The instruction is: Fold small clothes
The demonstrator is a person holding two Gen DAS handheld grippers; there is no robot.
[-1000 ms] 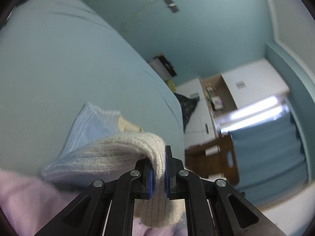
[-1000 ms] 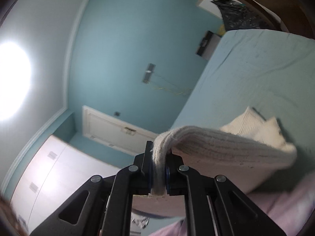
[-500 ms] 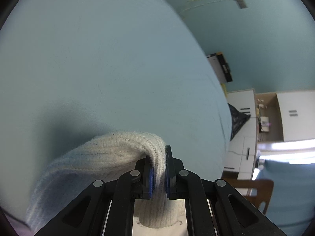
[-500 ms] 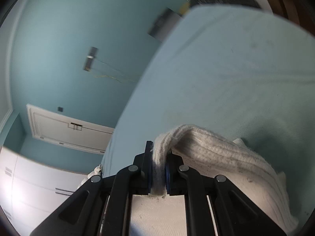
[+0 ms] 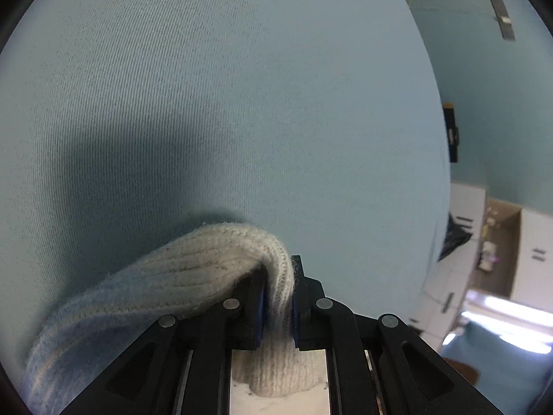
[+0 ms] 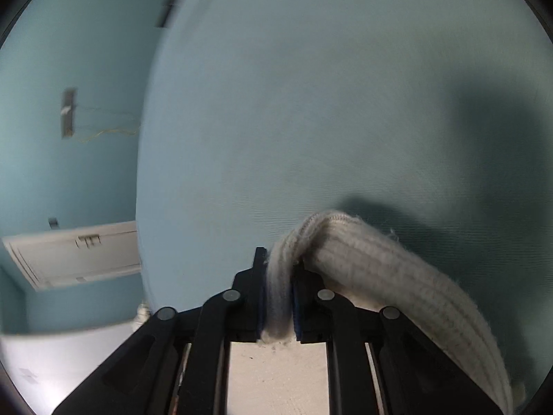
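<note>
Garment: a cream ribbed knit piece of clothing (image 5: 214, 269), thick and woolly, with a pale blue tinge along its lower left stretch in my left view. It hangs between my two grippers, just above the bed.
Left gripper: my black left gripper (image 5: 278, 297) is clamped tight on one edge of the knit, which bunches between the blue pads and spills out behind them.
Right gripper: my black right gripper (image 6: 279, 297) has a fold of the same knit (image 6: 380, 269) between its blue pads. Its jaws are opening a little, yet the pads press on the fabric.
Drape: from the left grip the cloth curves away to the lower left; from the right grip it curves away to the lower right.
Surface: a light blue woven bedsheet (image 5: 224, 103) fills most of both views, with dark shadows lying on it near the knit.
Room: a teal wall (image 6: 69, 180) and a white panelled door (image 6: 76, 252) show at the left of my right view.
</note>
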